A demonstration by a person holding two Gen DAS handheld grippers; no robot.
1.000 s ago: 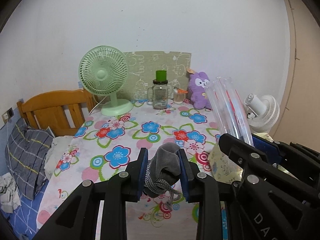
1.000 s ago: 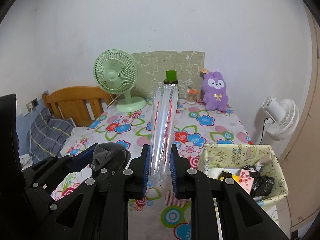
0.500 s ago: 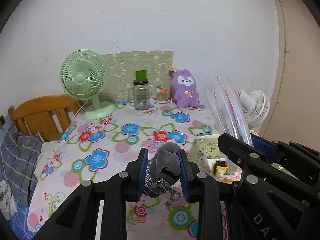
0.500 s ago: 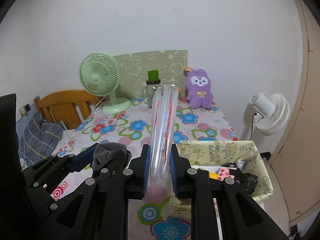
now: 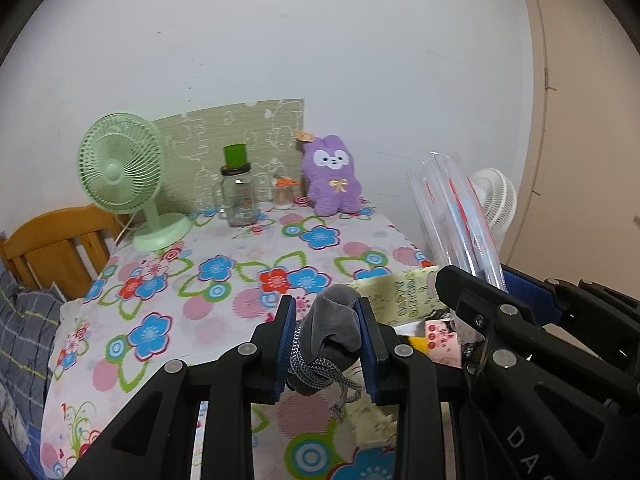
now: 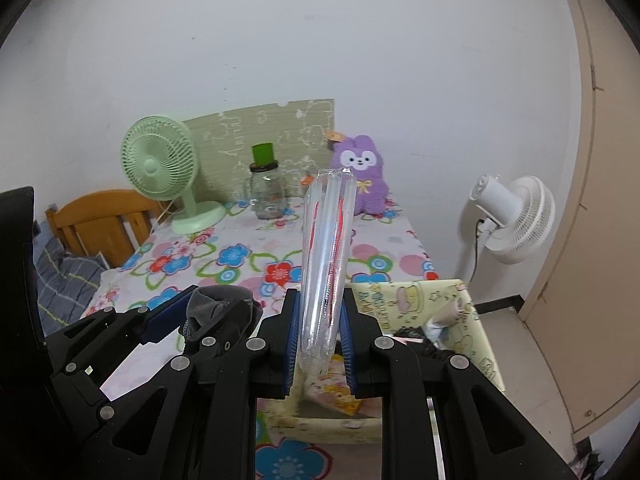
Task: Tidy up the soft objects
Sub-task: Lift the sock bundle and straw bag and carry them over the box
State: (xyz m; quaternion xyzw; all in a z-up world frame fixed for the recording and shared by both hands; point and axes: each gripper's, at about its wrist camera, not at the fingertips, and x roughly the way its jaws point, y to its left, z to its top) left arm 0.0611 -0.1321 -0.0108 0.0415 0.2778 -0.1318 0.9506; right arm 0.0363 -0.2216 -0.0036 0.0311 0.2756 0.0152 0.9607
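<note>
Grey velvet fills your left gripper [image 5: 327, 344]: its blue-padded fingers [image 5: 286, 344] are clamped on a soft pouch [image 5: 334, 330], whose braided drawstring [image 5: 320, 374] hangs below the pads. Your right gripper [image 6: 319, 338] is closed on a clear plastic sleeve [image 6: 326, 256] with red lines inside, which stands nearly upright between the fingers and leans a little to the right at the top. You hold both grippers side by side, the left one's pouch showing at the left of the right wrist view.

Both held things hang over the near right part of the desk [image 5: 224, 280], which wears a floral cloth. Just under and ahead of your right gripper sits a yellow patterned bin [image 6: 404, 304], open at the top, with small packets and something black inside. The pouch is just left of the bin's near corner, above the cloth.

At the back of the desk stand a green fan [image 5: 124, 172], a glass jar [image 5: 238, 196] with a green cup on it, and a purple plush [image 5: 332, 180]. A white fan [image 6: 516, 220] stands on the floor to the right, and a wooden bed frame [image 5: 52, 244] lies to the left.
</note>
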